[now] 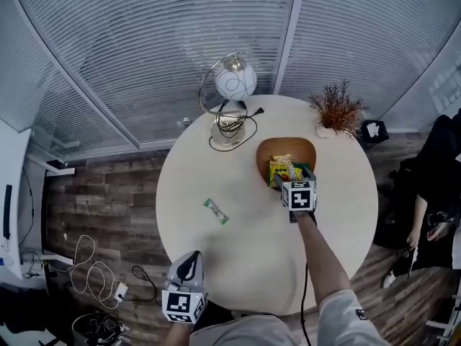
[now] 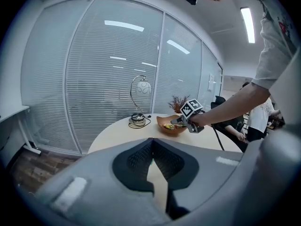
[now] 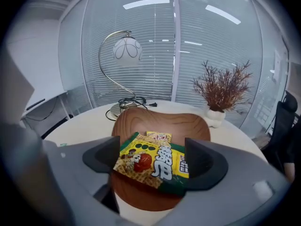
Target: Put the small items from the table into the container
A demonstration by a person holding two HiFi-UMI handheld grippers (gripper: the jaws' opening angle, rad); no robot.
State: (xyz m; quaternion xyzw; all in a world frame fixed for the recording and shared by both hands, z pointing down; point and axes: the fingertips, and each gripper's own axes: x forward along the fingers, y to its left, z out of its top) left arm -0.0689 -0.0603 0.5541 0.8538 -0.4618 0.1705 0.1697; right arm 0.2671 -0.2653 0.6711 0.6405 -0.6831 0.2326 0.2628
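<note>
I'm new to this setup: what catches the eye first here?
A yellow-green snack packet lies in the wooden bowl on the round table, beneath the open jaws of the right hand-held gripper. A small green packet lies alone on the table, left of the bowl.

So on the table (image 1: 194,171): lamp (image 1: 230,96) at the far edge, plant (image 1: 336,108) to its right, also at the back. Bowl (image 1: 288,145) sits right of centre, just in front of those two, with packets (image 1: 281,171) in it. Right gripper (image 1: 292,180) is over the bowl's near rim. One wrapper (image 1: 215,211) lies left of the bowl, well apart. Left gripper (image 1: 189,259) is at the near edge
</note>
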